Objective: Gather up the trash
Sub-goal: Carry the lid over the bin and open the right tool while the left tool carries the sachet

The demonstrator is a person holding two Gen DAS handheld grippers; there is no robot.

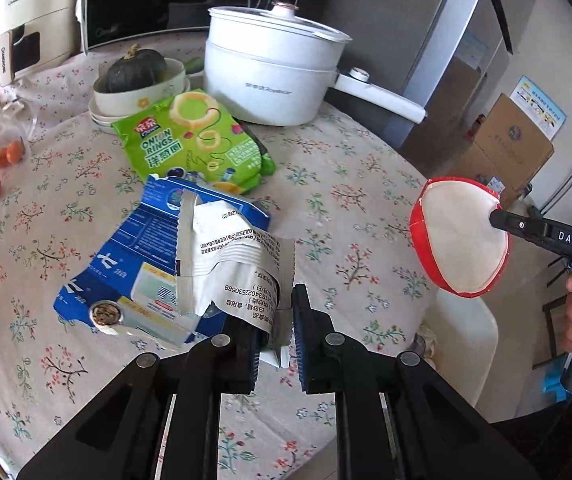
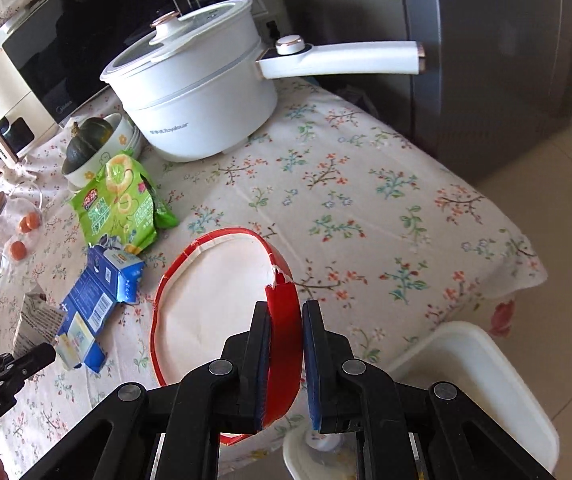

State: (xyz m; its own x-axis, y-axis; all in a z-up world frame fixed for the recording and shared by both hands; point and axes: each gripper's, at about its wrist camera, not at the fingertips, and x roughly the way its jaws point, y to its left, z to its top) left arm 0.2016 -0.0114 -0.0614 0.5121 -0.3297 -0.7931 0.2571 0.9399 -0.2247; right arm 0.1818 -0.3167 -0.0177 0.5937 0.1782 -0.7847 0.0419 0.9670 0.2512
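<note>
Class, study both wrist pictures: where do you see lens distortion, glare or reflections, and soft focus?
Left wrist view: fisheye bends the table edge and darkens the corners; the microwave door reflects dimly; the left claw is close and slightly soft. Right wrist view: the fridge bulges; the pot lid shows glare; the right claw looms oversized.

My left gripper (image 1: 276, 332): black linkage arms, round silver pivot pins, ribbed blue pads (image 1: 301, 338) on the fingers. My right gripper (image 2: 282, 364) is built the same. From the left wrist its side reads "DAS" in white; mine reads "GenRobot.AI".
</note>
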